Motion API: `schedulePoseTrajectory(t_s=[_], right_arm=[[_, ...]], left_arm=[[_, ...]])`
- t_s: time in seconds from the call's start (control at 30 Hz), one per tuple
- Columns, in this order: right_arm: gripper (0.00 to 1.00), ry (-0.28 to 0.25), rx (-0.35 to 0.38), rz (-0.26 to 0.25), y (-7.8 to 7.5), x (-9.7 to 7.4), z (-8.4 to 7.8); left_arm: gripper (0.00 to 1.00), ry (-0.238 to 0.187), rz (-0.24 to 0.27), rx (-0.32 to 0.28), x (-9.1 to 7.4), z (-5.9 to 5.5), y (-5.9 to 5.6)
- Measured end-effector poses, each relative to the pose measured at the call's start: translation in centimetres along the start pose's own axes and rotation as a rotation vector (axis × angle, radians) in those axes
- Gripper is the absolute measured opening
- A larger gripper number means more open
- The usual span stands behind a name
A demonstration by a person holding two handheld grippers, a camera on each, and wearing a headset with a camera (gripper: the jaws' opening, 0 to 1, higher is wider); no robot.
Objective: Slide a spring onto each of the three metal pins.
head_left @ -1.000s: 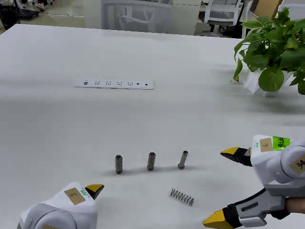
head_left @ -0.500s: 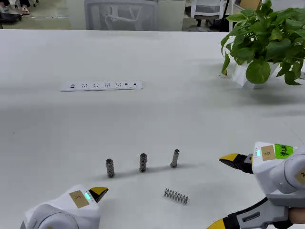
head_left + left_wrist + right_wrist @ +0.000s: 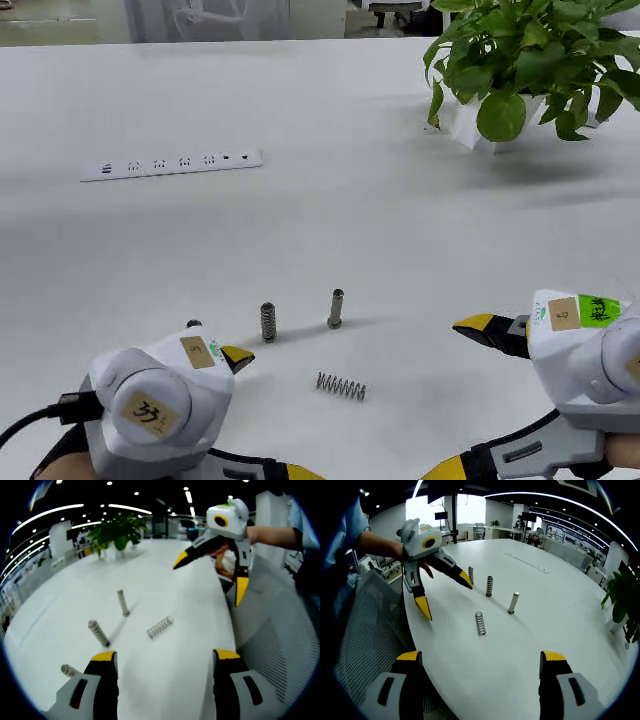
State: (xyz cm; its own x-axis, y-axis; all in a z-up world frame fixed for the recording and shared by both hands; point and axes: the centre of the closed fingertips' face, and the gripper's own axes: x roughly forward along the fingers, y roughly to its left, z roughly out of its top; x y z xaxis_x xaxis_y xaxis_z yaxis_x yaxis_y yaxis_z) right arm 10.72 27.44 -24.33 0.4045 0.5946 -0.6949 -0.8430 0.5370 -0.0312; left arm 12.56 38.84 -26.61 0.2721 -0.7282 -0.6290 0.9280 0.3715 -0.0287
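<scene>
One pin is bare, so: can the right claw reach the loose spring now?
Probably yes: the right claw is open, and only bare table lies between it and the loose spring straight ahead.

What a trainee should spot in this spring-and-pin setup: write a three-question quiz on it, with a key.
1. True or false: the loose spring lies flat on the table, apart from every pin.
2. Besides the bare pin, how many pins already wear a spring? A one; B two; C none.
3. Fill in: the left gripper and the right gripper both stand ____.
Key: 1 true; 2 B; 3 open.
</scene>
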Motion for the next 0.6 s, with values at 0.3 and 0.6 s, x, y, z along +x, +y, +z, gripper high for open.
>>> schedulePoseTrajectory(t_s=[0.3,0.6], right_arm=[[0.98,-0.011,0.05,-0.004,1.0,-0.5,-0.8],[0.98,-0.012,0.067,0.008,1.8,-0.6,-1.1]], left_arm=[[0.62,0.042,-0.062,0.114,1.7,1.5,0.6],[0.42,0.1,-0.097,0.196,3.6,2.4,0.7]])
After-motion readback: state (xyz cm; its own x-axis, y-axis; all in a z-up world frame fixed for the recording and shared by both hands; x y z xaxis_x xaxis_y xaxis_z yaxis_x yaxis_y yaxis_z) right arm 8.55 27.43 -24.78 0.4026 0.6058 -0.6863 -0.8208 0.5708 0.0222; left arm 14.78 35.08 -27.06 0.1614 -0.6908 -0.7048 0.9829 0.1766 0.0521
